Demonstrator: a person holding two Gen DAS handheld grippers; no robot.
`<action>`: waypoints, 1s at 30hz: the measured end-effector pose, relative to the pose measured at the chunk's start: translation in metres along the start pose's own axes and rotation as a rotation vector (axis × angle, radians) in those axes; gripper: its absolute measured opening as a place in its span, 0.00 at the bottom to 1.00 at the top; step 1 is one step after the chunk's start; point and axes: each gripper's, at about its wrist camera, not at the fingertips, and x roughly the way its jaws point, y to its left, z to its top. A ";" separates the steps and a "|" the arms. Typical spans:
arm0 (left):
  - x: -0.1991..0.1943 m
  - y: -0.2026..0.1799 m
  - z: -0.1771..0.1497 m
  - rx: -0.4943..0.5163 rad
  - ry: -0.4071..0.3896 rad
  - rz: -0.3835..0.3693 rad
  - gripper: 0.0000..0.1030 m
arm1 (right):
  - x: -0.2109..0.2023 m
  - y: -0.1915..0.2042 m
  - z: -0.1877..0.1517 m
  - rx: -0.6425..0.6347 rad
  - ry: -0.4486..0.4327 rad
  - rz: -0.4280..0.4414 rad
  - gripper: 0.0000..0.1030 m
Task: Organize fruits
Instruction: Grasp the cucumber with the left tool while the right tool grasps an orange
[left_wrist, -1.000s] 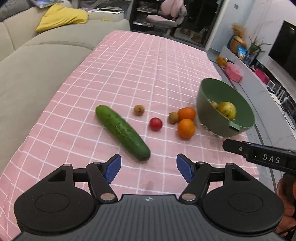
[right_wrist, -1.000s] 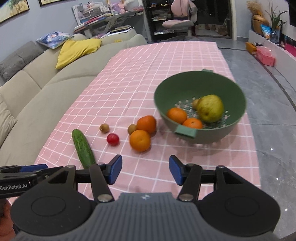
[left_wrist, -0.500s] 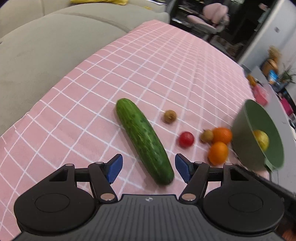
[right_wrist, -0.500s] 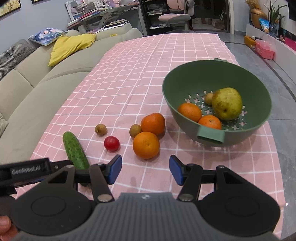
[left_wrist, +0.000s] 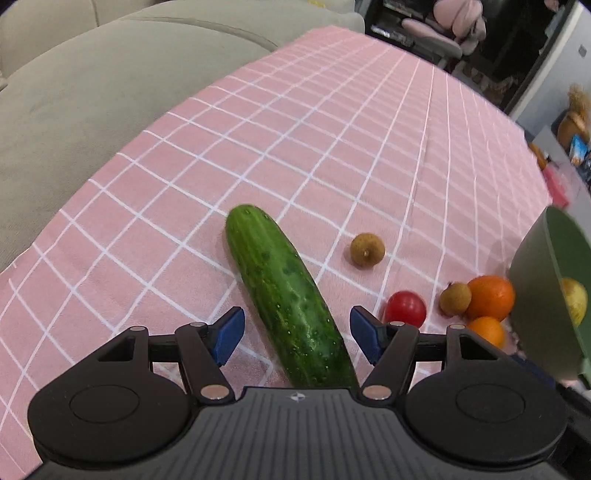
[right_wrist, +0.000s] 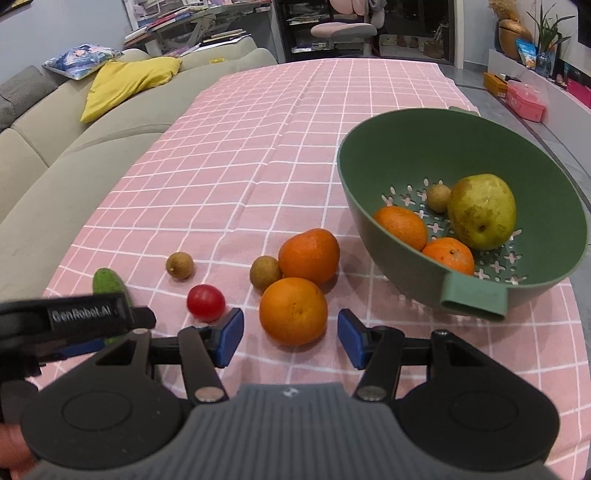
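My left gripper (left_wrist: 296, 330) is open, its blue pads on either side of the near end of a green cucumber (left_wrist: 284, 295) lying on the pink checked cloth. My right gripper (right_wrist: 290, 336) is open, just short of the nearer orange (right_wrist: 293, 311). A second orange (right_wrist: 309, 256), two small brown fruits (right_wrist: 265, 272) (right_wrist: 180, 264) and a red tomato (right_wrist: 205, 302) lie beside it. The green colander bowl (right_wrist: 384, 147) at the right holds a pear (right_wrist: 482, 211), two oranges and a small brown fruit. The left gripper shows at the right wrist view's left edge (right_wrist: 85, 317).
A beige sofa (right_wrist: 55, 147) runs along the table's left side with a yellow cushion (right_wrist: 125, 83). The table's right edge drops to a grey floor (right_wrist: 517, 122). A pink chair (right_wrist: 343, 27) stands beyond the far end.
My left gripper has moved forward and down until its pads straddle the cucumber's near end. My right gripper has closed in on the nearer orange. Both stayed open.
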 end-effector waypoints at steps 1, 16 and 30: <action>0.001 -0.003 0.000 0.017 -0.011 0.014 0.74 | 0.004 0.000 0.001 -0.002 0.002 -0.005 0.52; -0.021 0.015 -0.016 0.364 0.108 -0.156 0.41 | 0.011 -0.003 0.002 -0.036 0.048 0.004 0.40; -0.021 0.001 -0.036 0.421 0.006 -0.049 0.44 | 0.014 -0.004 -0.004 -0.057 0.032 -0.008 0.41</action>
